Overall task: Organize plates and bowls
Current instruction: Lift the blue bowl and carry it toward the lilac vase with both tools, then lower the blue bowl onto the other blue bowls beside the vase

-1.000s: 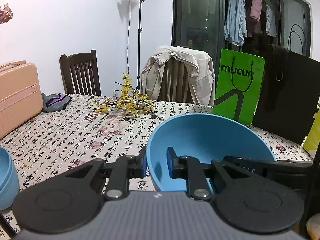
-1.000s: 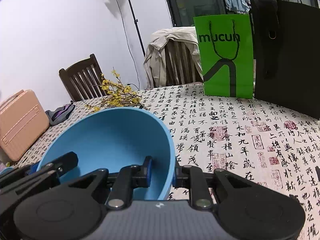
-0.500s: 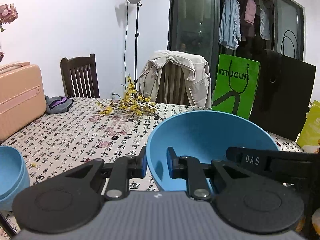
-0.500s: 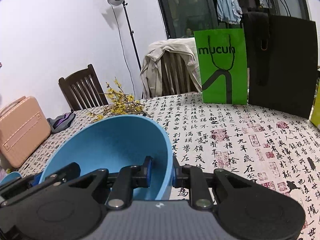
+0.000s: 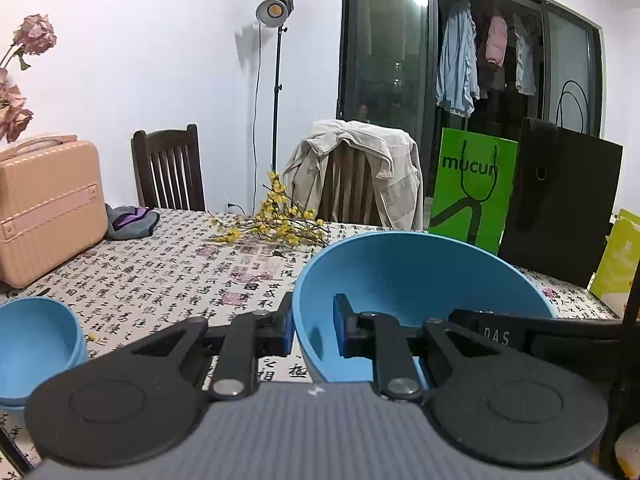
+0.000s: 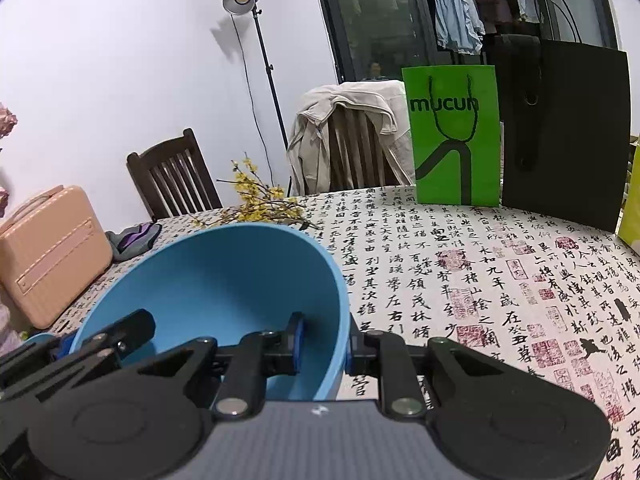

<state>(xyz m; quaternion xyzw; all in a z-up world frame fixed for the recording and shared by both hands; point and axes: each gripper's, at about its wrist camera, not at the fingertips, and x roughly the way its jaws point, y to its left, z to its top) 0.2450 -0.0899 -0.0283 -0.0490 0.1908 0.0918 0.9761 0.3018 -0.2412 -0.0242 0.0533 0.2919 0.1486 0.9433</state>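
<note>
Grippers come first — the left gripper (image 5: 313, 330) pinches the left wall of the big blue bowl (image 5: 416, 280), one finger inside and one outside, and the right gripper (image 6: 324, 342) clamps the opposite wall likewise. Held between both, the bowl is above the calligraphy-print tablecloth (image 6: 500, 280). A smaller blue bowl (image 5: 36, 340) stands low at the left. Farther back lie yellow flower sprigs (image 5: 276, 220) and a pink case (image 5: 48, 200) — then a green bag (image 6: 454, 136).
</note>
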